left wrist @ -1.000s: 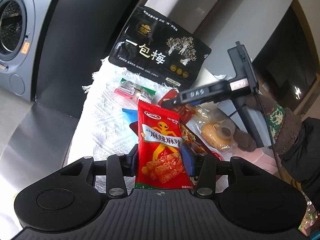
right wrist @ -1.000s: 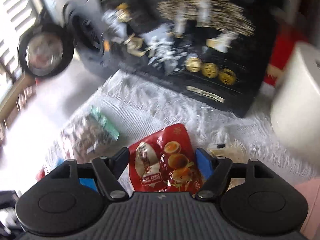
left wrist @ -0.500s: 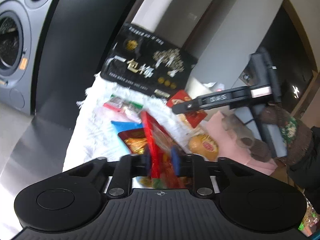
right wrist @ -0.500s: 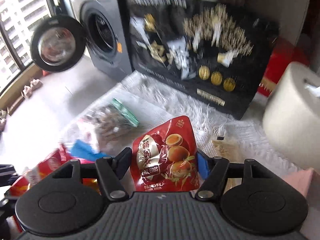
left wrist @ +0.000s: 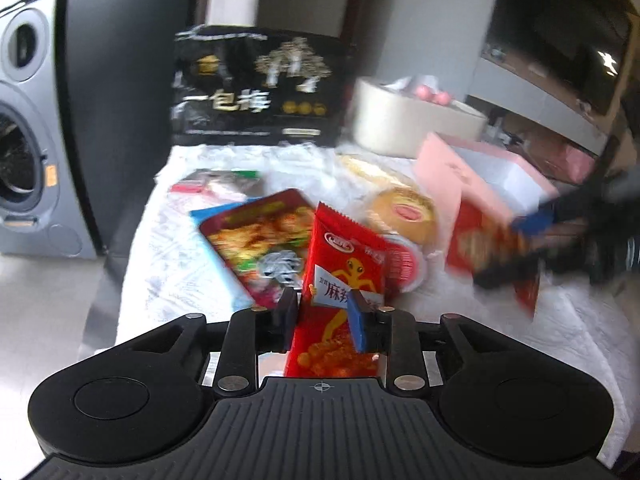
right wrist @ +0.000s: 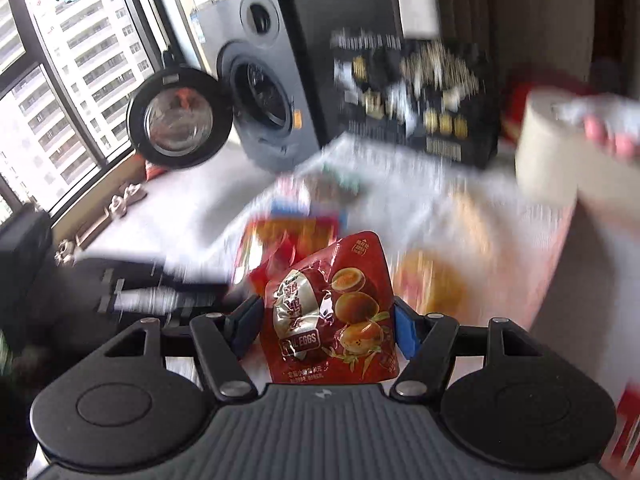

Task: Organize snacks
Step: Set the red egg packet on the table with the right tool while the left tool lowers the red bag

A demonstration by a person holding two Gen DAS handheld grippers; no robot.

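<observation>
In the left wrist view, the left gripper point(left wrist: 325, 309) has its jaws nearly together, having just eased apart a little, pinching the red spicy-strip packet point(left wrist: 343, 280) upright, in front of the black plum bag point(left wrist: 256, 92) standing at the back of the white cloth point(left wrist: 168, 264). In the right wrist view, the right gripper point(right wrist: 326, 320) stands about half open, clamped across the quail-egg pouch point(right wrist: 332, 308), also lifted in front of that black bag. Both snacks look mid-carry; next, each likely needs a chosen spot, lowering, then release.
</observation>
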